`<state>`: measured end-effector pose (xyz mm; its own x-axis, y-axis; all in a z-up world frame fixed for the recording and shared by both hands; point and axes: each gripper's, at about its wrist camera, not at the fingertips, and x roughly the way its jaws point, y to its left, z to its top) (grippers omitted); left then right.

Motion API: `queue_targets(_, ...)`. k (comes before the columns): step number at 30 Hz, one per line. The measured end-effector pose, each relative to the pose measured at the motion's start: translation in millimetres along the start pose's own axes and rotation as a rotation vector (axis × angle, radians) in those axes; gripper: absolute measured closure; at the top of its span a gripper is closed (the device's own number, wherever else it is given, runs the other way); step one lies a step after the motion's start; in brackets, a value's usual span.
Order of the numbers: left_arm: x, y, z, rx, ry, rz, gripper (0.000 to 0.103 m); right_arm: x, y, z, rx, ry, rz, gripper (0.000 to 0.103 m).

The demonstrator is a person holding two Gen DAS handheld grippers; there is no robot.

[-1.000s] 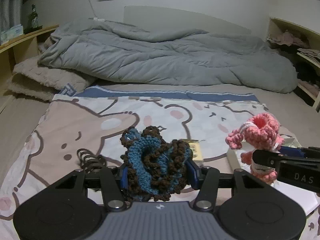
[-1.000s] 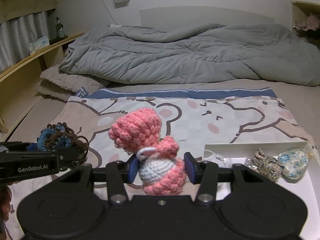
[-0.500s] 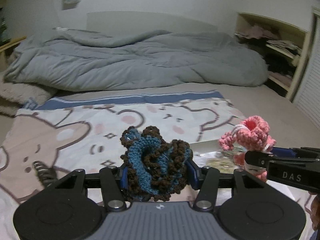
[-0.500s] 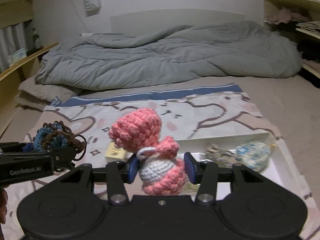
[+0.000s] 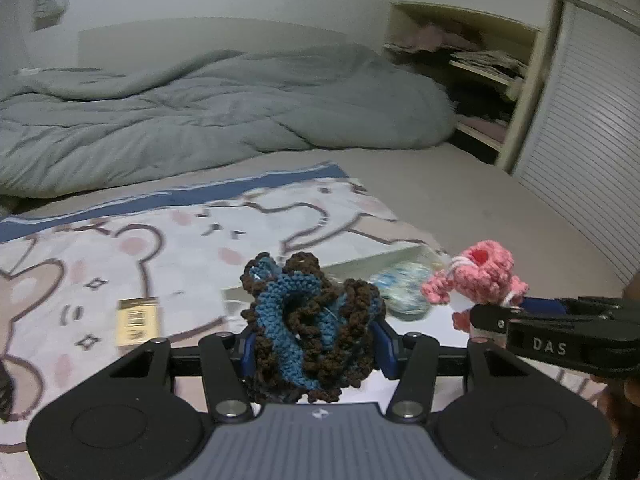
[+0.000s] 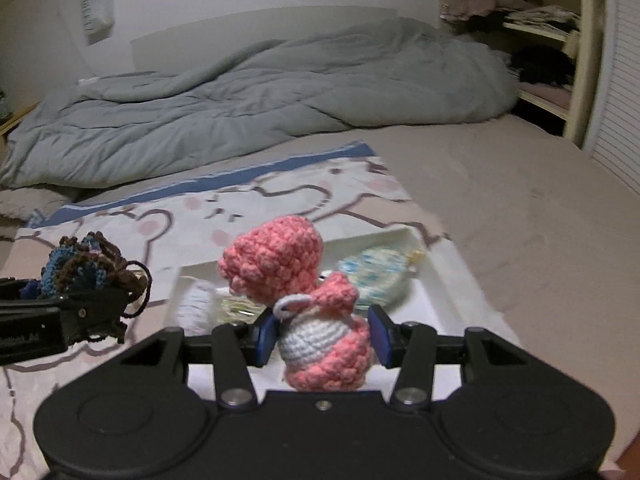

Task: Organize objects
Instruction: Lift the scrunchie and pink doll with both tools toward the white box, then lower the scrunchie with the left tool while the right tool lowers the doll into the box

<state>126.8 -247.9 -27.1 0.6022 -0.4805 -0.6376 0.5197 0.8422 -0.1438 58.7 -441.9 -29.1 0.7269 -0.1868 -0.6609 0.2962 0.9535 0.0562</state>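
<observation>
- Two claws are in my views, each pinching a crocheted piece above the bed.
- My left claw (image 5: 314,342) is clamped on a blue and brown crochet bundle (image 5: 312,320), its blue pads pressed into the yarn on both sides.
- My right claw (image 6: 323,336) grips a pink and white crochet doll (image 6: 304,300) around its white middle, head upright.
- Just beyond both claws, a white tray (image 6: 436,276) sits on the bear-print blanket (image 5: 192,240).
- Inside the tray I see a pale blue speckled pouch (image 6: 378,276) toward the far side, with a blurred whitish item near the left corner.
- Left of the tray, a small yellow packet (image 5: 136,322) lies flat on the blanket.
- Behind, a grey duvet (image 6: 248,104) is heaped across the bed.
</observation>
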Motion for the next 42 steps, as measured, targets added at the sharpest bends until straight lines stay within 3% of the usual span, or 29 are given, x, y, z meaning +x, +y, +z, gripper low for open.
queue_targets(10, 43, -55, -6, 0.083, 0.096, -0.087, 0.048, 16, -46, -11, 0.008, 0.071, -0.074, 0.054)
queue_targets(17, 80, -69, -20, 0.130, 0.201, -0.105, 0.048, 51, -51, -12, -0.050, 0.156, -0.129, 0.054)
queue_targets(21, 99, -70, -23, 0.125, 0.233, -0.115, 0.048, 64, -55, -9, 0.008, 0.168, -0.126, 0.054)
queue_targets(27, 121, -72, -22, 0.118, 0.249, -0.131, 0.048, 76, -62, -7, 0.086, 0.143, -0.146, 0.047)
queue_targets(33, 141, -74, -22, 0.123, 0.230, -0.129, 0.048, 75, -67, -6, 0.108, 0.147, -0.133, 0.049)
queue_targets(35, 146, -71, -22, 0.112, 0.205, -0.126, 0.044, 73, -68, -6, 0.114, 0.143, -0.124, 0.049)
queue_targets(38, 153, -68, -22, 0.080, 0.192, -0.114, 0.030, 71, -69, -7, 0.111, 0.146, -0.108, 0.049)
queue_targets(42, 156, -60, -20, 0.042, 0.220, -0.123, 0.029, 70, -68, -9, 0.101, 0.155, -0.093, 0.049)
